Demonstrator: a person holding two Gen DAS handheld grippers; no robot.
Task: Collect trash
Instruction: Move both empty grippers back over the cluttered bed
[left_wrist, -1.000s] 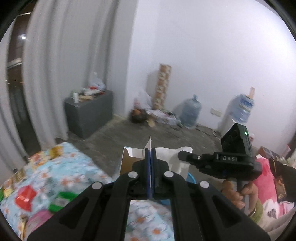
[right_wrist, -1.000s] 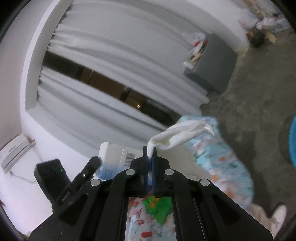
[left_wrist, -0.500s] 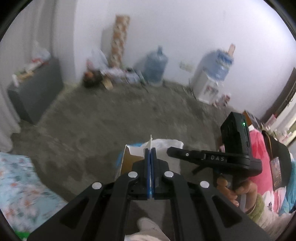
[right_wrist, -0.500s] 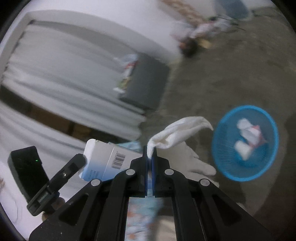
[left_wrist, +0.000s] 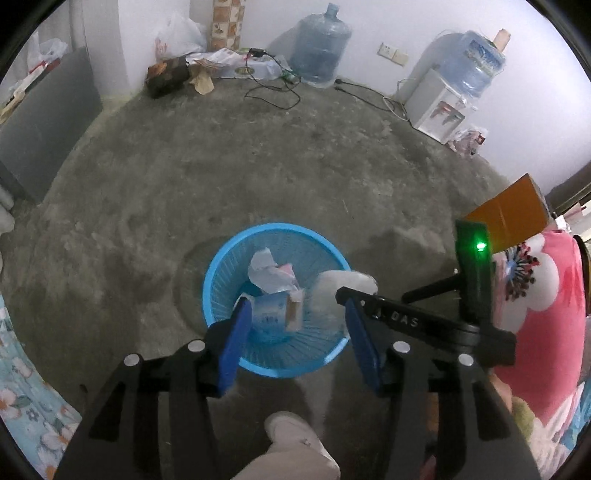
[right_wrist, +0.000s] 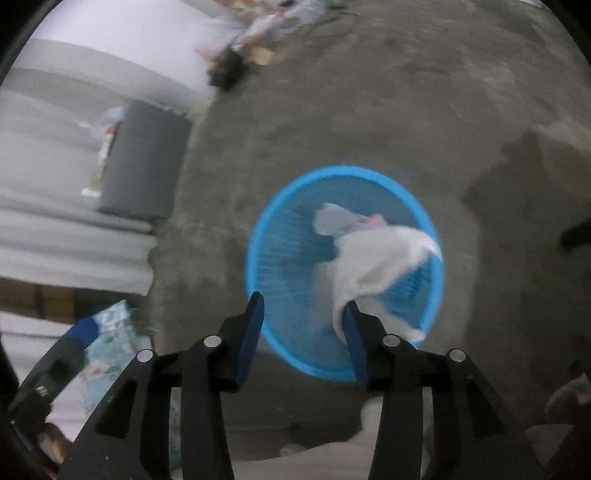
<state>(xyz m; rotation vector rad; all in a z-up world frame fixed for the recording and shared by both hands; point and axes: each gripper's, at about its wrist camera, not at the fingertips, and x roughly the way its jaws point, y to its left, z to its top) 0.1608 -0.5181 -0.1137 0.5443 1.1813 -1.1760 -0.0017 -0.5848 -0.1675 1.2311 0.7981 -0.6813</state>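
Your left gripper (left_wrist: 295, 328) and right gripper (right_wrist: 303, 325) are both opening over the basket (left_wrist: 221, 258); half a second ago each was clamped shut, the left on a carton, the right on a tissue; now both sets of jaws are standing about halfway apart, having just been opening

The carton (left_wrist: 275, 314) is dropping free between the left jaws, touching neither pad as far as the view shows, and is already inside the basket rim; the tissue (right_wrist: 380, 258) is slipping away from the right gripper, its tail clinging at the right-hand pad at about 5 o'clock of the basket (right_wrist: 258, 236) while the bulk is hanging over the basket's middle; in the left view it is showing as a pale blur at 3 o'clock of the rim

That means this load is as good as delivered; you are likely free to go for more once the tissue lets go

The basket is round, blue, ribbed plastic mesh, sitting on rough grey concrete; the carton is stiff printed card with a torn brown flap; the tissue is soft, white and crumpled; older paper scraps (left_wrist: 269, 273) are lying at the basket's 12 o'clock side
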